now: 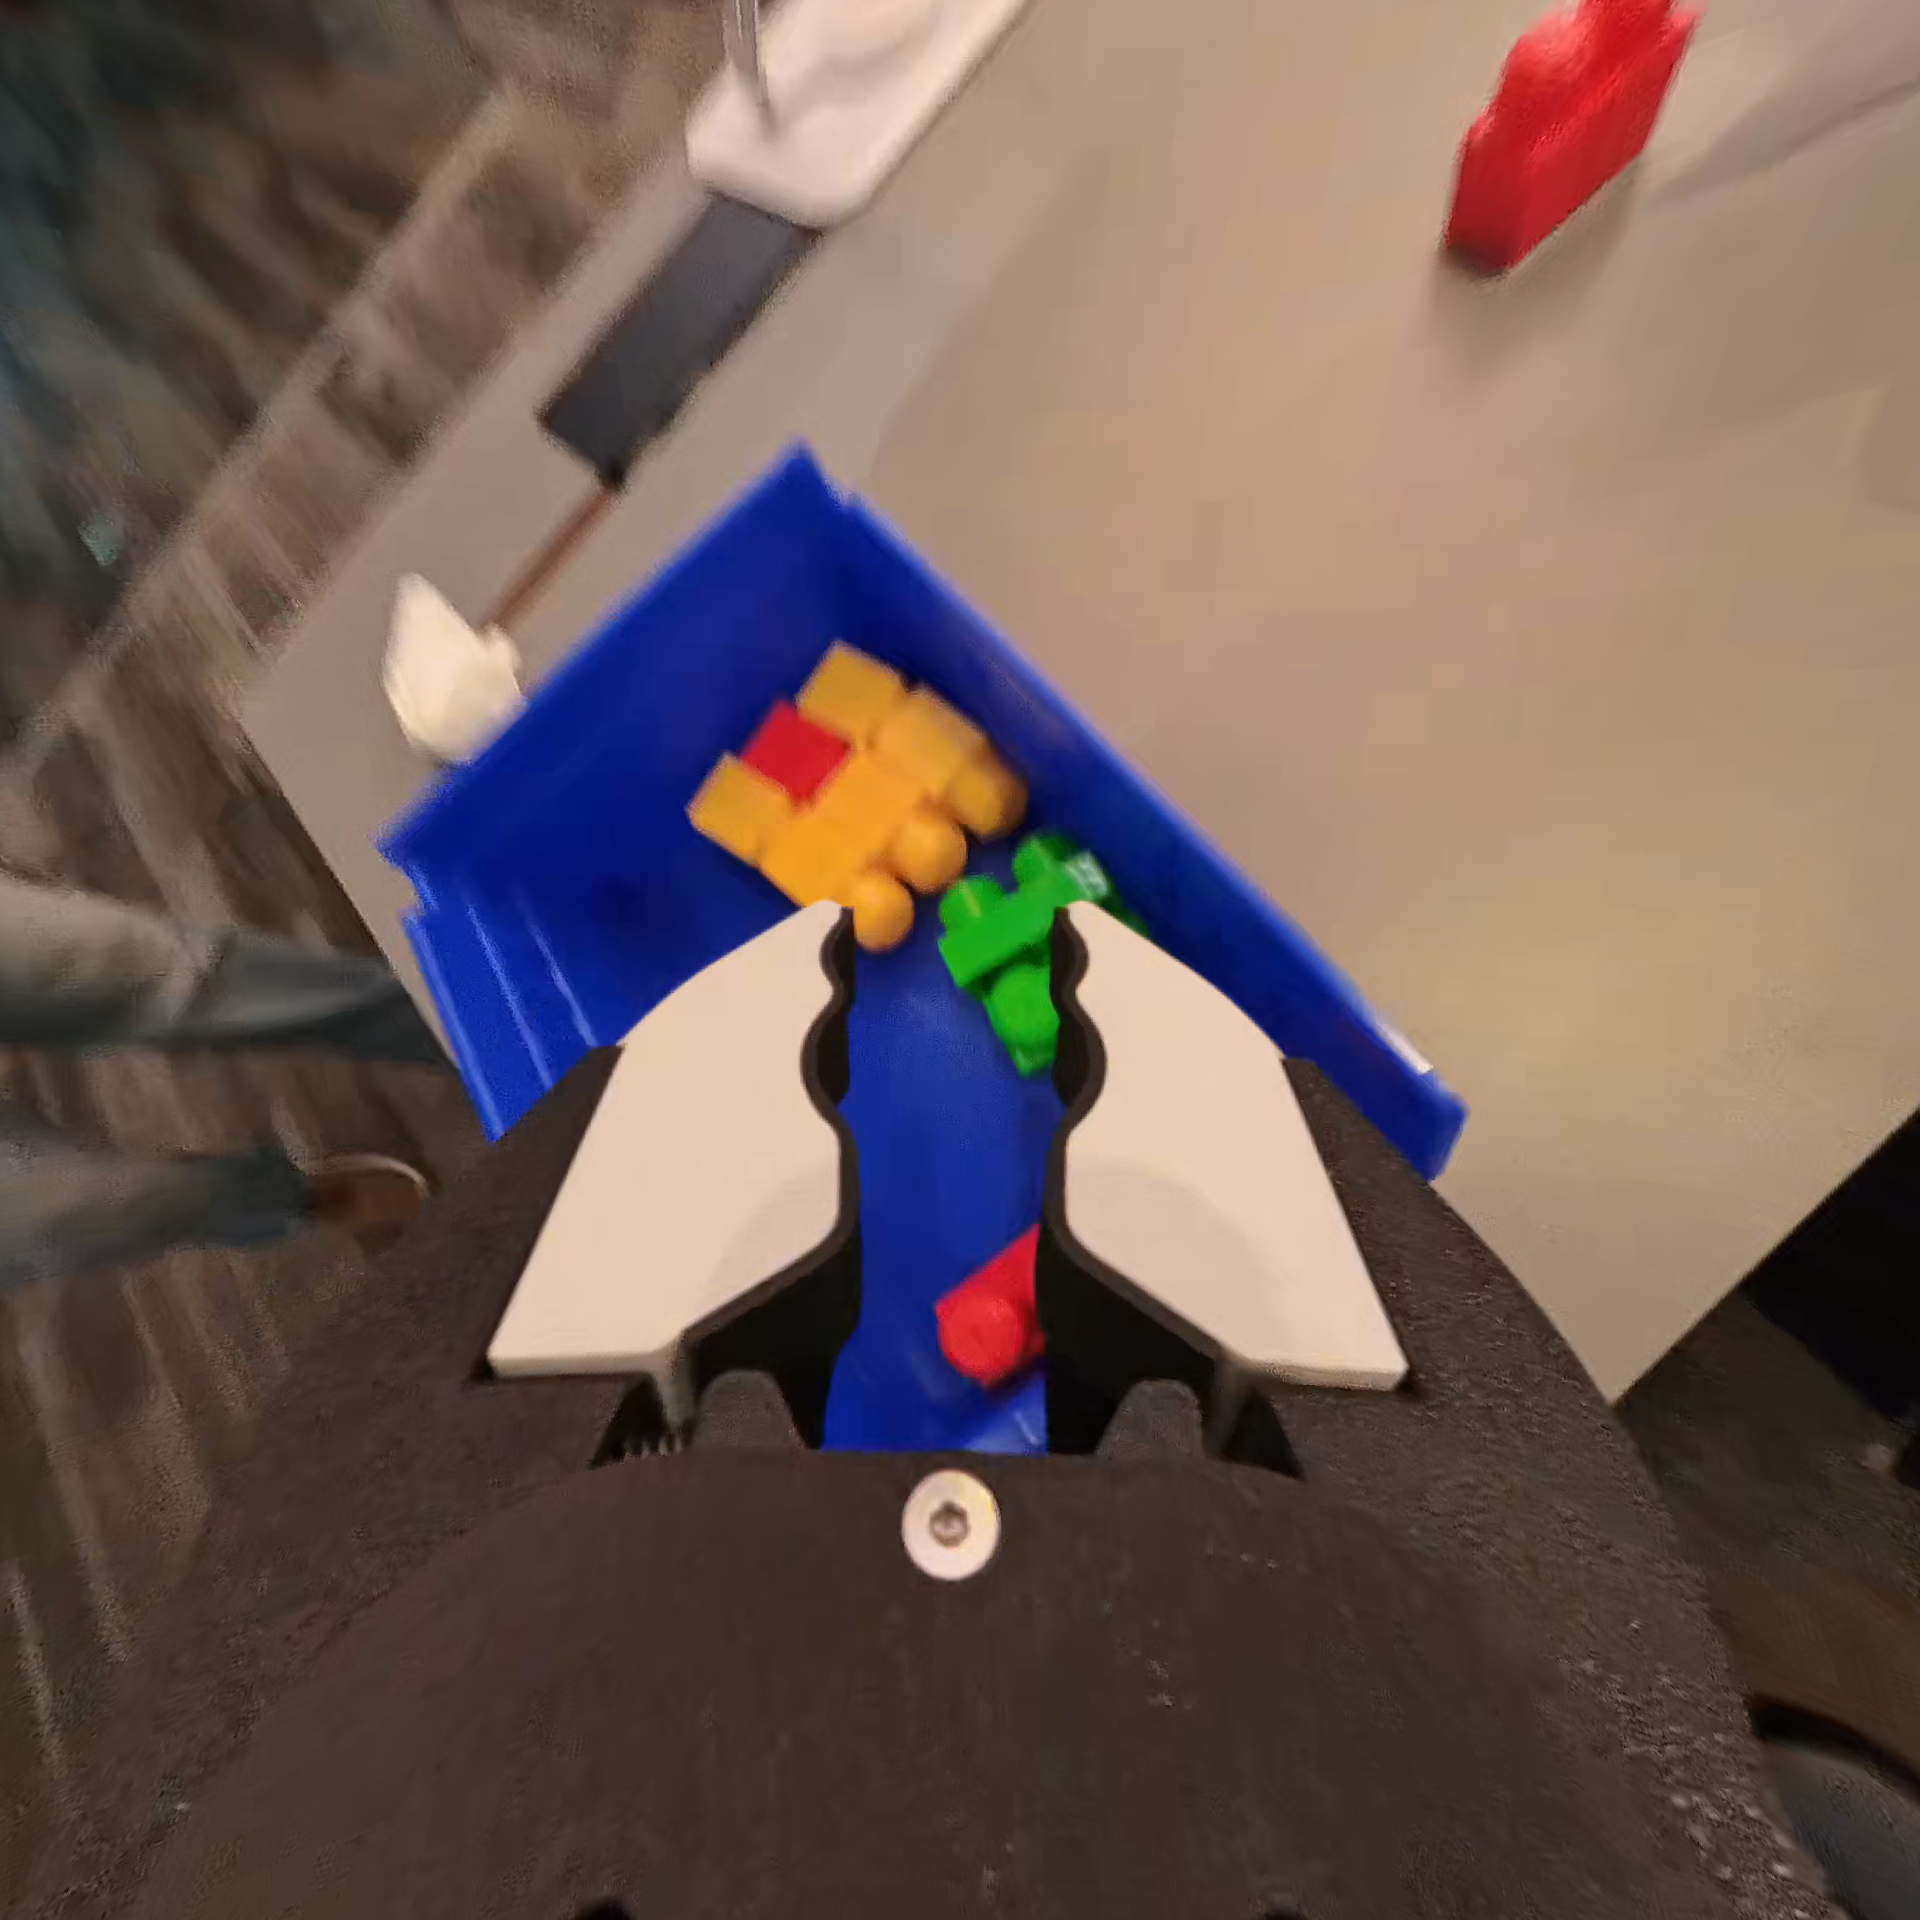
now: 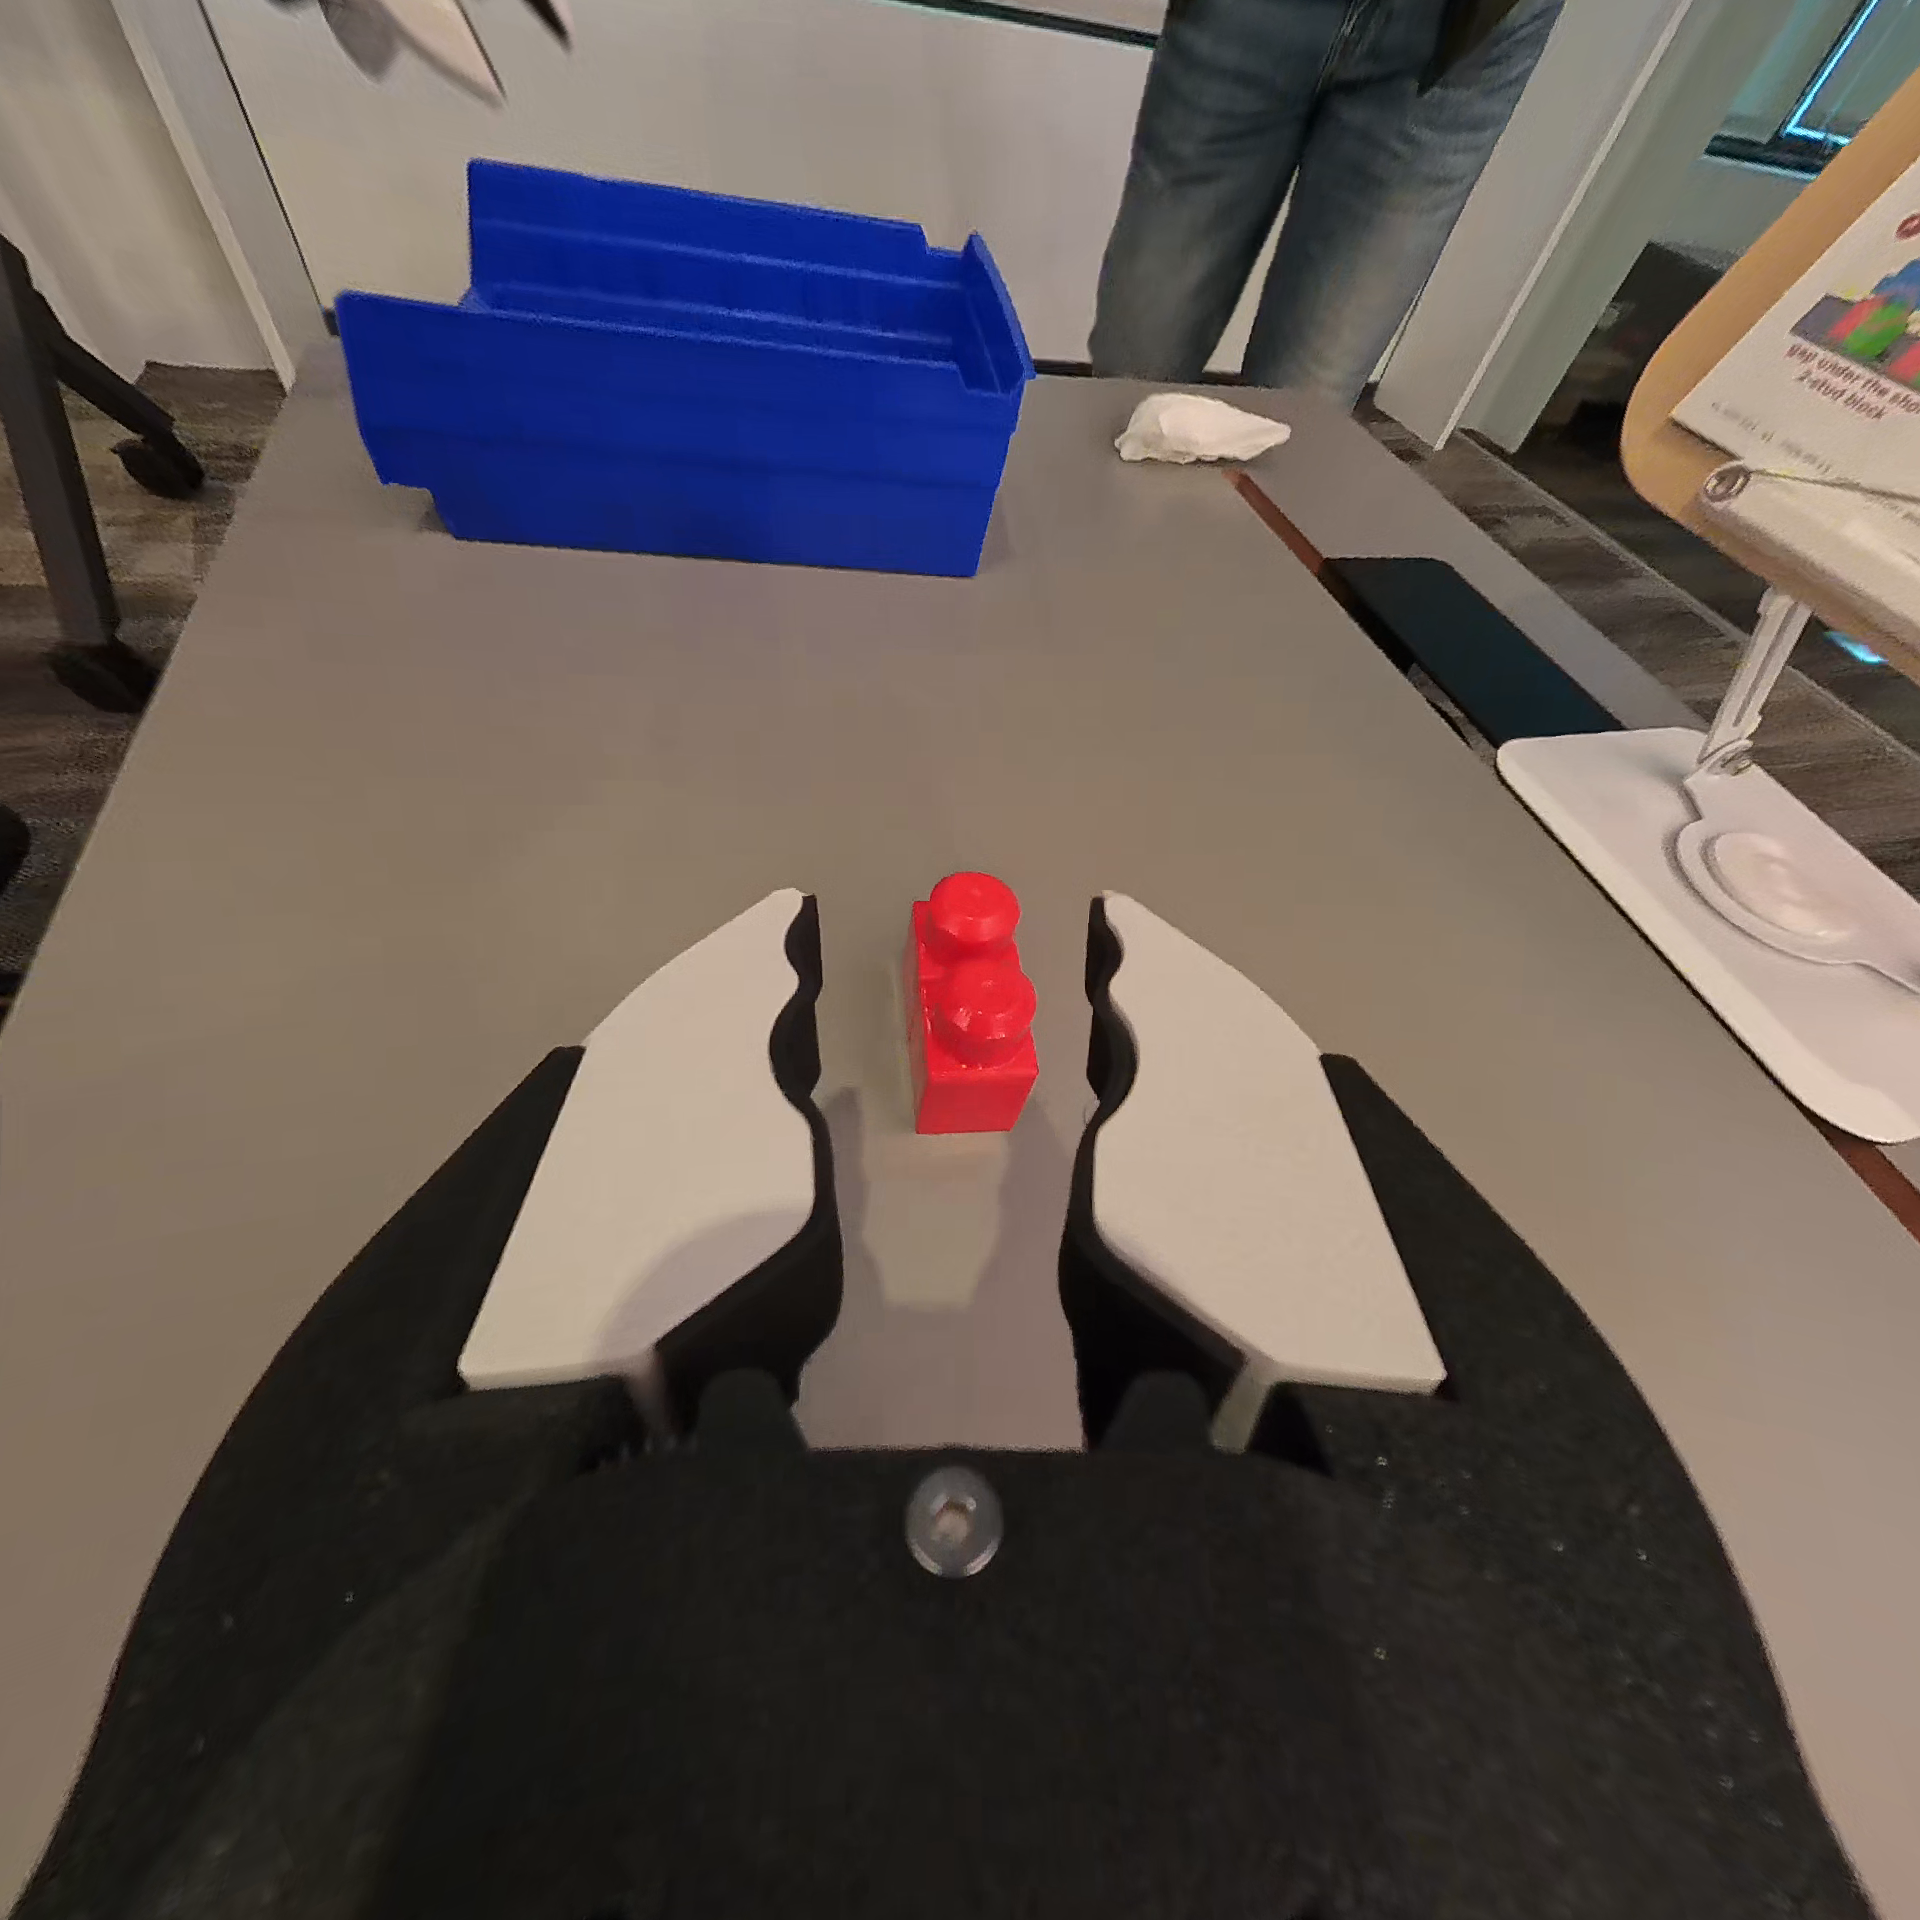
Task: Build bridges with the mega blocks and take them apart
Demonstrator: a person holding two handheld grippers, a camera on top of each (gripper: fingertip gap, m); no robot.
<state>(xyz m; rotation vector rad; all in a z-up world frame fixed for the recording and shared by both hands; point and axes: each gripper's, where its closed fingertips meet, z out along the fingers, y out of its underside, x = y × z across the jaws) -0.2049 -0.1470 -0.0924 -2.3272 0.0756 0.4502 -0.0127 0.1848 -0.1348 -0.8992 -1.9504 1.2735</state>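
In the blurred left wrist view, my left gripper (image 1: 951,920) is open and empty above a blue bin (image 1: 623,790). The bin holds yellow blocks (image 1: 862,790), a small red block (image 1: 795,750), green blocks (image 1: 1003,935) and another red block (image 1: 987,1325). A red two-stud block (image 1: 1558,135) stands on the table at the far right. In the right wrist view, my right gripper (image 2: 951,914) is open, with that red two-stud block (image 2: 971,1013) standing upright on the table between its fingers, apart from both. The blue bin (image 2: 675,416) sits at the far end; the left gripper (image 2: 436,42) hovers above it.
A grey table (image 2: 520,779) carries a crumpled white cloth (image 2: 1195,426) at the far right edge. A white stand (image 2: 1704,914) holding an instruction board (image 2: 1818,343) stands at the right. A person in jeans (image 2: 1299,187) stands behind the table. A black pad (image 2: 1475,644) lies beside the table.
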